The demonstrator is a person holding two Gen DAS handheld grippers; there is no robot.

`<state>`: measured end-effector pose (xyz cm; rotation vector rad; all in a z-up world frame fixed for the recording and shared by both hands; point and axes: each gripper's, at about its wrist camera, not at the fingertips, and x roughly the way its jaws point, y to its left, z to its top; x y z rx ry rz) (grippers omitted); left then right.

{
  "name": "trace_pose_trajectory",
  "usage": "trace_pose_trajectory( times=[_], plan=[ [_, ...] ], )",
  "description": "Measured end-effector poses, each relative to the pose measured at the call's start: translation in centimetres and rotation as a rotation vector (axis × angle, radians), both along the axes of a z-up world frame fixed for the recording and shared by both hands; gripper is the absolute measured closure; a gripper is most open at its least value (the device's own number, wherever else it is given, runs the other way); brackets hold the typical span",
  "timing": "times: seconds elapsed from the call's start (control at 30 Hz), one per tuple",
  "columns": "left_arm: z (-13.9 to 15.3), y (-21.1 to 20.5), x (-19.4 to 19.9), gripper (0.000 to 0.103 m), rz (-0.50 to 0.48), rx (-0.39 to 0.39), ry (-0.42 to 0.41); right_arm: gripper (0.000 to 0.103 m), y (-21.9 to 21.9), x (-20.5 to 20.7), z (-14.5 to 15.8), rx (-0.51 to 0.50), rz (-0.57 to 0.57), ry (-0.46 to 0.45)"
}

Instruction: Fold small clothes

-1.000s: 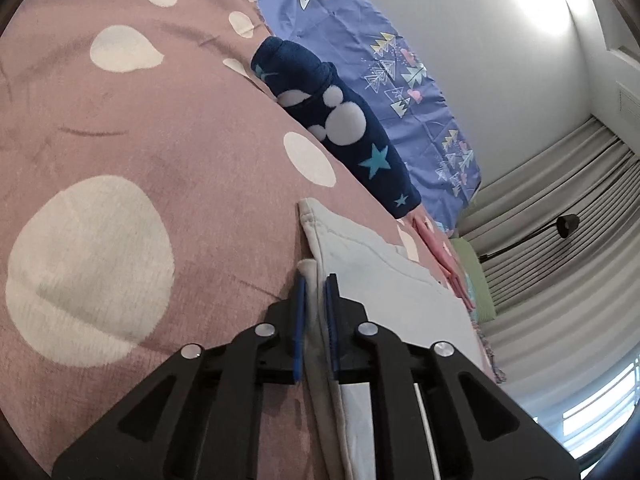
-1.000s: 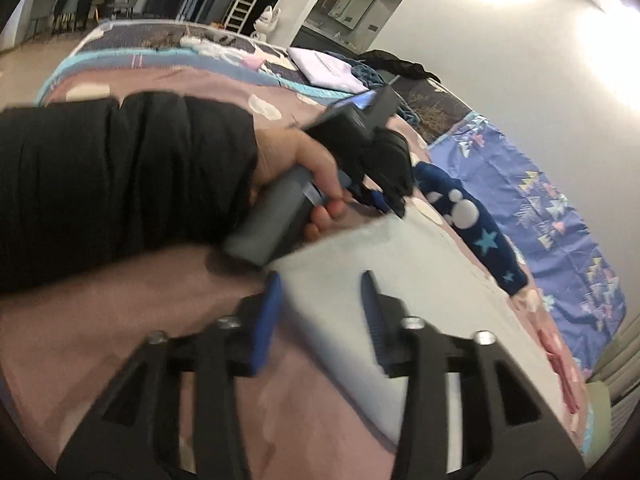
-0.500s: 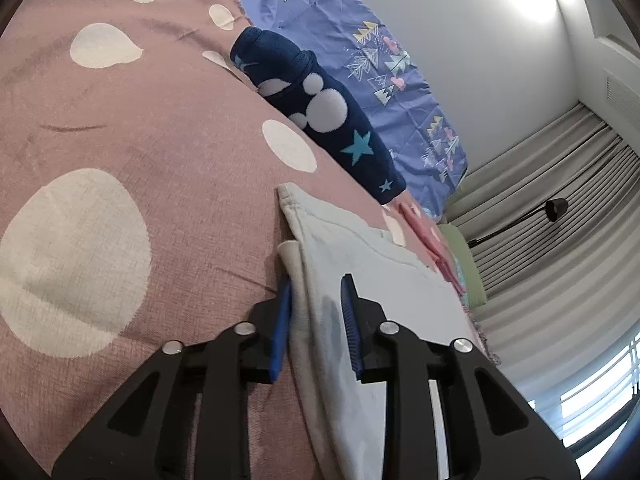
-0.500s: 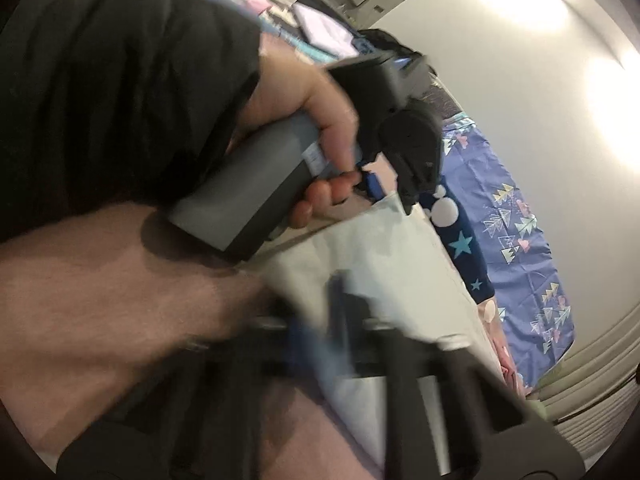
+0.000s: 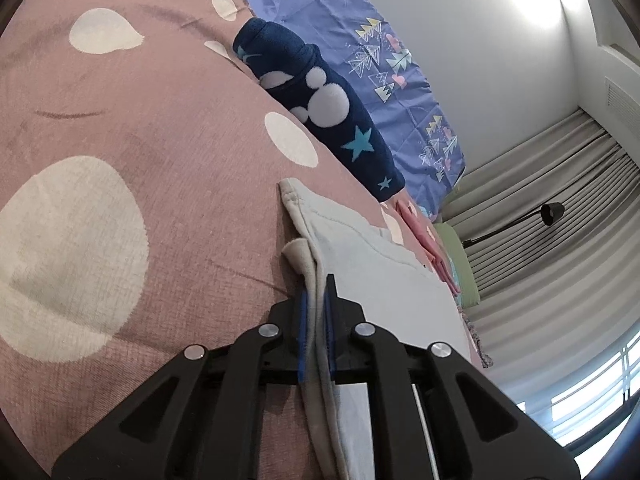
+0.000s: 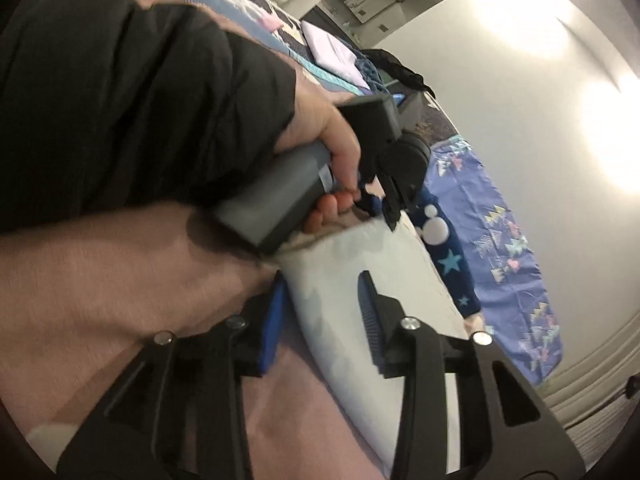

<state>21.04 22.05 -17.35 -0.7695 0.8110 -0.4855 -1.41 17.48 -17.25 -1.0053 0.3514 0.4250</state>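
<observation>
**Grey garment pinched on the left, straddled on the right**

My left gripper [image 5: 316, 300] has its fingers closed narrow on the edge of the light grey garment [image 5: 384, 276]; a thick fold of the cloth runs up between the two blue pads [image 5: 303, 320]. The garment lies flat on the pink bedspread [image 5: 160, 128] with white spots. Beyond the garment, near its far corner, lies a dark blue roll of fleece [image 5: 320, 108] with stars. Behind the fleece, against the wall, is a purple sheet [image 5: 360, 40].

My right gripper [image 6: 322, 292] has its fingers wide apart. One finger is at the garment's [image 6: 352, 280] near edge and the other is over its surface; I cannot tell if they touch it. Beyond the garment, my left hand [image 6: 332, 148] grips the handle of the other tool.

I see no basket or box here.
</observation>
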Motion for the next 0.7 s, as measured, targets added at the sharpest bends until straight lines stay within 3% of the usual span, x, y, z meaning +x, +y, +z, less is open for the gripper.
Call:
trace_pose_trajectory(
  times=[0.1,0.13,0.17,0.27,0.37,0.57,0.7],
  plan=[
    [0.0,-0.6,0.9,0.094,-0.024,0.019,0.017,0.068,0.3,1.4,0.0,0.004,-0.042,0.029],
    [0.0,-0.7,1.2,0.094,-0.035,0.018,0.024,0.075,0.8,2.1,-0.1,0.004,-0.053,0.029],
    [0.0,-0.9,1.6,0.094,-0.047,0.019,0.032,0.089,1.1,2.5,-0.4,0.0,-0.052,0.035],
    [0.1,-1.0,2.2,0.094,-0.068,0.033,0.068,0.1,1.4,3.7,-0.6,0.0,-0.072,0.048],
    [1.5,-1.6,2.0,0.096,-0.069,0.091,0.074,0.101,-0.6,2.9,1.9,0.122,-0.069,0.044],
    [6.9,-4.5,1.3,0.096,-0.066,0.087,-0.031,0.101,-6.4,2.5,7.6,0.389,-0.148,0.083],
    [9.8,-8.2,1.5,0.096,-0.087,0.148,-0.079,0.101,-10.6,2.7,10.3,0.552,-0.205,0.149]
  ],
)
